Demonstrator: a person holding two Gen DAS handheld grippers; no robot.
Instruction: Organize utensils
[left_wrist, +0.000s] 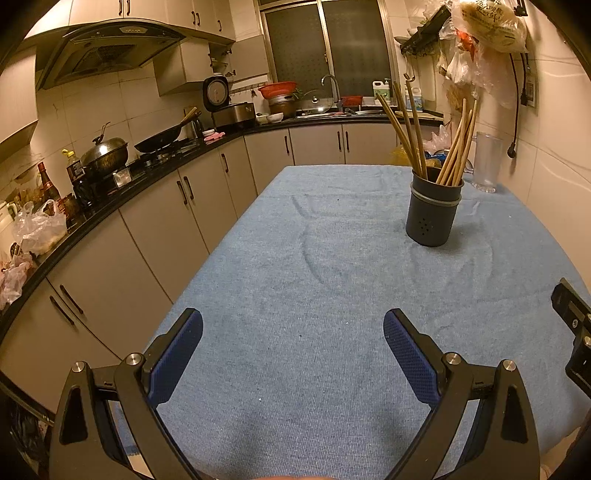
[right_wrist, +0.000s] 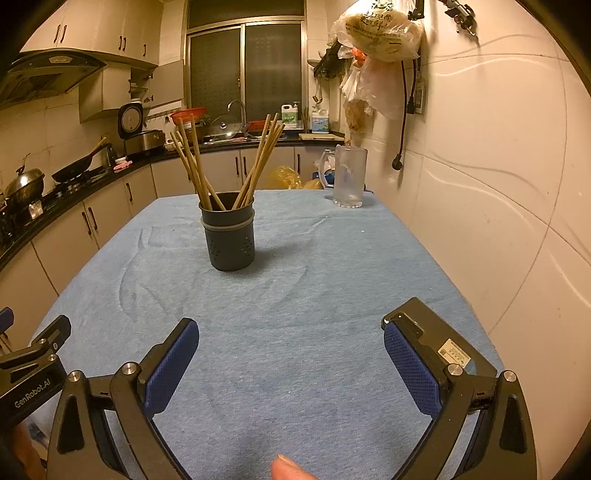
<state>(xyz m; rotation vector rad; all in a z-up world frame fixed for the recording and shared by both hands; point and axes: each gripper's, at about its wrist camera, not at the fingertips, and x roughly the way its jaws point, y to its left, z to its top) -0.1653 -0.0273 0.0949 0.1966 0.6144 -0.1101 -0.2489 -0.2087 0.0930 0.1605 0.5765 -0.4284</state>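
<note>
Table covered with a light blue woven cloth (left_wrist: 332, 295), faint creases across its middle. Left gripper (left_wrist: 293, 332), black frame with blue textured pads, hangs low over the near end of the cloth; fingers spread wide, nothing between them. Right gripper (right_wrist: 290, 341), same build, likewise spread wide and empty above the near end; a fingertip (right_wrist: 286, 469) shows at the bottom edge of its view. Each gripper's body appears at the margin of the other's view, so the two sit side by side. The dark grey cylindrical utensil holder (right_wrist: 232, 240), perforated near its base with a pale band below the rim, stands upright on the cloth toward the far end, well apart from both grippers. Bundle of long wooden chopsticks (right_wrist: 221, 162) stands inside it, fanned into two leaning groups, tips up. A clear frosted plastic pitcher (right_wrist: 349, 177) stands at the far right corner of the table near the tiled wall. Black-topped kitchen counter (left_wrist: 129, 188) with pans runs along the left.
</note>
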